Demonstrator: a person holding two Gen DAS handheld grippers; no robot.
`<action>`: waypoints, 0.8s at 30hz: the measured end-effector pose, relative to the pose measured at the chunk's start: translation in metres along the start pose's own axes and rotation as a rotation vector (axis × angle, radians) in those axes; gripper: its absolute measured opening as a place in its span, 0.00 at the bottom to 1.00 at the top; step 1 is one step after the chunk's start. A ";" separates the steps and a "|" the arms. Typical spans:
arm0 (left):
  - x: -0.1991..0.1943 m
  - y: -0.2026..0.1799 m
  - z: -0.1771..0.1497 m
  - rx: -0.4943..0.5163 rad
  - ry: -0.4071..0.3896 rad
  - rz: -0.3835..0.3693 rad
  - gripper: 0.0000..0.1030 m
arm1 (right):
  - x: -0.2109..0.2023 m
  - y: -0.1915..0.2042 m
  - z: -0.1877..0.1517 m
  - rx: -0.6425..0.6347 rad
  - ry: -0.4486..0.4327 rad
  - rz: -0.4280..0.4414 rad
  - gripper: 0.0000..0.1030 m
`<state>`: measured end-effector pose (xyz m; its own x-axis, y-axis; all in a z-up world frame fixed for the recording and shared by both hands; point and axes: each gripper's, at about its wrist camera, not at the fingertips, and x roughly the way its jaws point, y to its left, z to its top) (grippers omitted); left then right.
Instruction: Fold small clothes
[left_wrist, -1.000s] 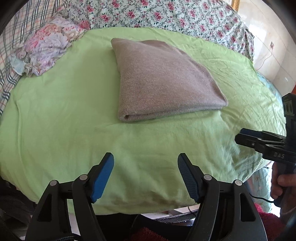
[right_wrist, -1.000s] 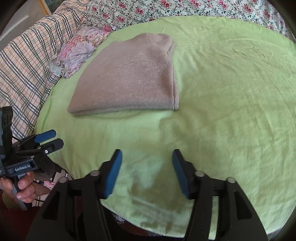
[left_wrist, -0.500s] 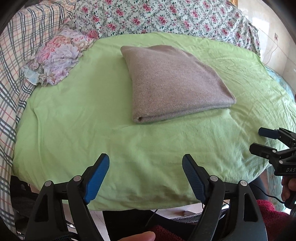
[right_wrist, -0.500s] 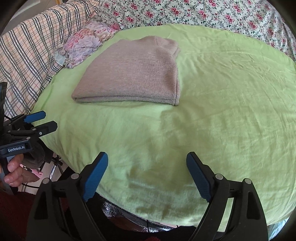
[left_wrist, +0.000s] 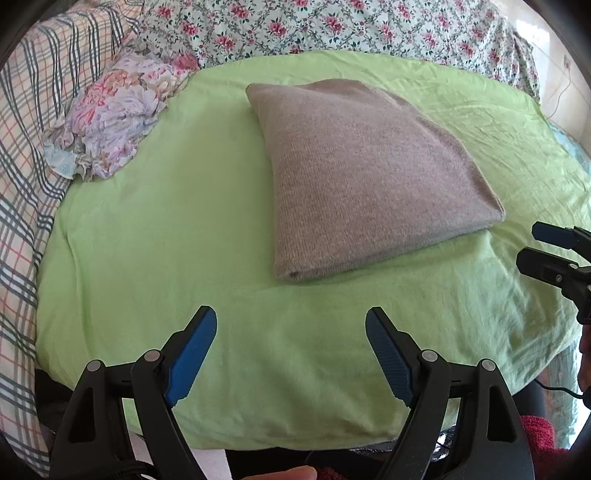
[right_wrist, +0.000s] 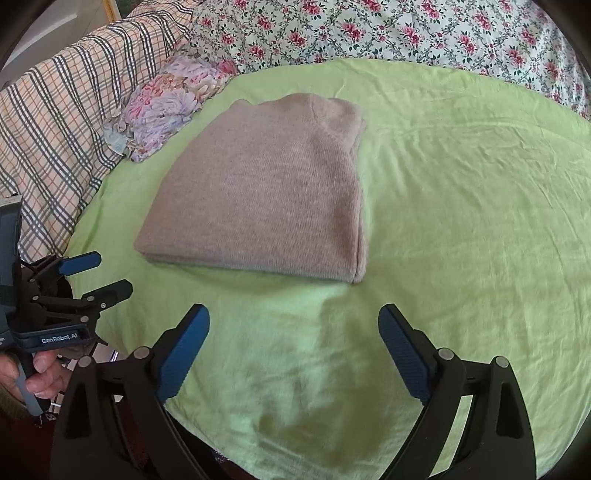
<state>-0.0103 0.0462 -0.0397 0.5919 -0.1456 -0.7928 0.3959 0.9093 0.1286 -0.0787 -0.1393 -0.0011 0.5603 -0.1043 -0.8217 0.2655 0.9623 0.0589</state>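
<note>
Now my left tongs and right tongs have just spread wide and empty, leaving the folded sweater ahead of them looking finished.

One folded brown sweater lies on one green sheet. One crumpled flowery cloth sits beside it. Two bed covers — one plaid, one rose-printed. Two grippers — left, right — each with two blue pads.

Black two-finger grippers — ribbed blue pads, silver pivot screws, "GenRobot.AI" lettering.
</note>
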 end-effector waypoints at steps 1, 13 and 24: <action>0.000 0.000 0.003 -0.001 -0.004 0.000 0.81 | 0.001 -0.001 0.002 -0.001 0.005 0.003 0.91; -0.001 -0.005 0.025 0.008 -0.010 0.000 0.84 | 0.015 0.002 0.033 -0.051 0.045 0.032 0.93; -0.002 -0.004 0.038 0.027 -0.003 0.023 0.88 | 0.024 0.004 0.050 -0.078 0.106 0.056 0.94</action>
<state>0.0135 0.0284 -0.0162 0.6032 -0.1255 -0.7877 0.4009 0.9014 0.1634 -0.0251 -0.1504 0.0076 0.4851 -0.0270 -0.8741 0.1724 0.9829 0.0653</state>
